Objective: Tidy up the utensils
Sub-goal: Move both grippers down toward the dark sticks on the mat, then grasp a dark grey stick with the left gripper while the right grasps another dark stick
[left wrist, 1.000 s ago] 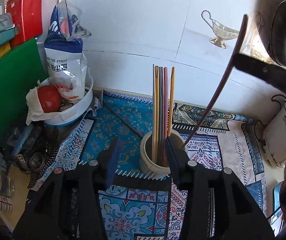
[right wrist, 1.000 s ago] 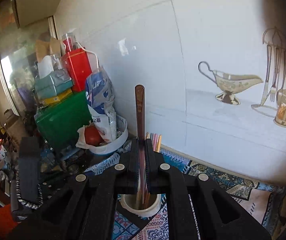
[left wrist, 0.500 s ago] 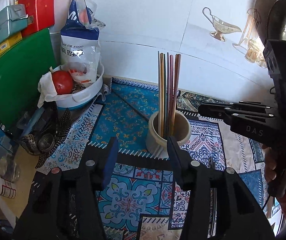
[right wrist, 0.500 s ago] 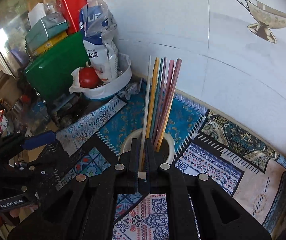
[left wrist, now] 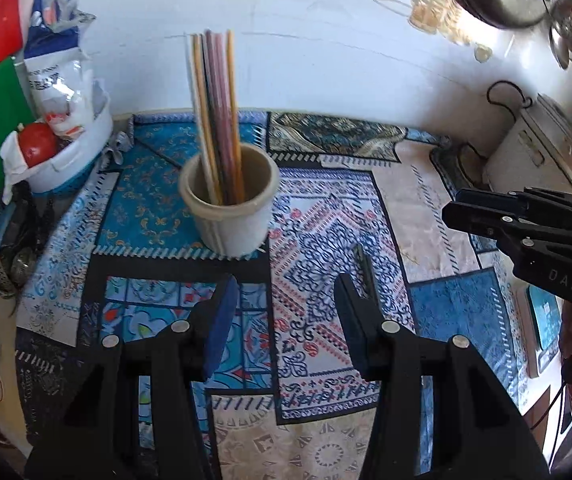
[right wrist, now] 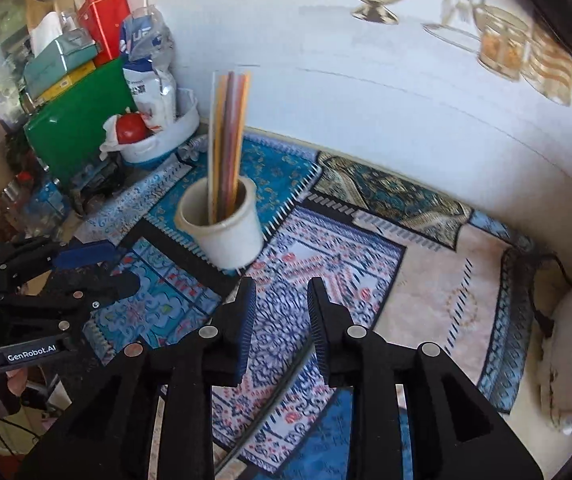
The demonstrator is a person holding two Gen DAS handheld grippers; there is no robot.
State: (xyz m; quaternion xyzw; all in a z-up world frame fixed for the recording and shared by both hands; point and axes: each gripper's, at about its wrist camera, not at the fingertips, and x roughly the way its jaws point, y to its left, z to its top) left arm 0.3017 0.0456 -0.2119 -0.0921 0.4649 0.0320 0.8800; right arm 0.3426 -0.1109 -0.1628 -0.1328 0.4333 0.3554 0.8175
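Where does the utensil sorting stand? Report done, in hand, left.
Done: a bundle of long coloured chopsticks stands upright in the cream ceramic cup on the patterned patchwork mat.
In hand: nothing. The right gripper has just been opening, with nothing between its jaws; the left gripper is open and empty too.
Left: no loose utensils show on the mat, so sorting looks about finished.
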